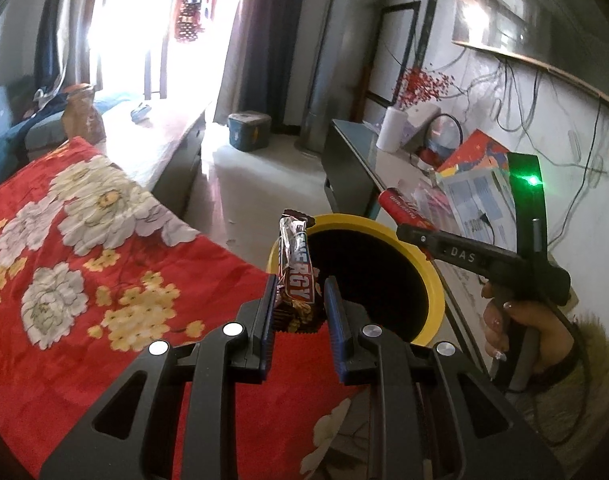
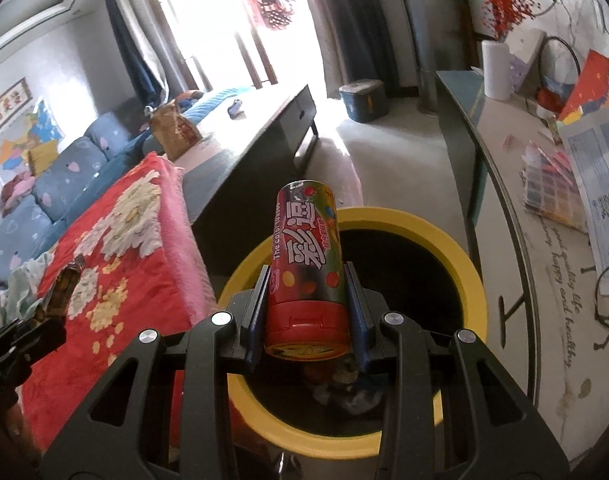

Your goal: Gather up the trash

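The left gripper (image 1: 299, 309) has its jaws clenched on an energy bar wrapper (image 1: 294, 272), and the right gripper's (image 2: 307, 304) jaws grasp a red candy tube (image 2: 306, 276). Both are held over the yellow-rimmed bin (image 2: 456, 248), beside the red floral blanket (image 1: 84, 240).

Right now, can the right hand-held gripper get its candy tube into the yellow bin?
Probably yes: the right hand-held gripper holds the candy tube over the yellow bin, whose open mouth looks unobstructed.
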Demonstrator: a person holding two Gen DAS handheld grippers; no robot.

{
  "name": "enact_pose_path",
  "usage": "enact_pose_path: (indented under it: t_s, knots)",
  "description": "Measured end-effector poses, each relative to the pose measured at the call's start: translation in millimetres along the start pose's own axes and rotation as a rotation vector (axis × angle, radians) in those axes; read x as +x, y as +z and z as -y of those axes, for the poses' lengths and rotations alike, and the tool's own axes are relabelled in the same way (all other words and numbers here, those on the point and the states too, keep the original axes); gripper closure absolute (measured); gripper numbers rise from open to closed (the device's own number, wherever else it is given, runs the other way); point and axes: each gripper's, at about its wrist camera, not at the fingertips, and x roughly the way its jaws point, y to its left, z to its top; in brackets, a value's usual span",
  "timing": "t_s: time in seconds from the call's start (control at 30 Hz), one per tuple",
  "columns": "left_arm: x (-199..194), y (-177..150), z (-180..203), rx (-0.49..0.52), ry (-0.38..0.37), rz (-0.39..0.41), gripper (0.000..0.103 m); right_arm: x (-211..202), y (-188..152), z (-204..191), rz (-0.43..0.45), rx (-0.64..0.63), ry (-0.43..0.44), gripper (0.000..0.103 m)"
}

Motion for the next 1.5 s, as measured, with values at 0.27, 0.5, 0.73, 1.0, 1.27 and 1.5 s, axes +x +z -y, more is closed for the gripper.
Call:
enact_pose_path:
  t_s: [0.27, 0.5, 0.73, 1.0, 1.27, 1.5]
  knots:
    - [23.6, 2.4, 22.1, 0.057, -0.015, -0.035, 0.081, 4.8, -3.6, 22.5, -0.034, 0.052, -0.017, 0.075]
    - [50.1, -2.4, 37.1, 0.093, -0.033, -0.076, 0.081, 10.5, -10.0, 37.2, -0.077, 0.085, -0.014, 0.075]
    - [77.5, -4.1, 45.4, 0.105, -0.048, -0.116, 0.08, 16.8, -16.8, 46.9, -0.121, 0.106, 0.002, 0.075]
    - [90.7, -2.7, 43.6, 0.095, -0.051, -0.119, 0.032, 0.8, -17.6, 51.7, -0.082, 0.14, -0.028, 0.045]
    - [50.3, -5.1, 24.4, 0.053, 0.037, -0.034, 0.008, -39.0, -18.0, 23.9, 0.044, 0.06, -0.066, 0.019]
    - [-3.6, -14.1, -1.3, 0.009, 0.133, 0.051, 0.007, -72.7, -33.2, -17.6, 0.164, -0.01, -0.041, 0.011]
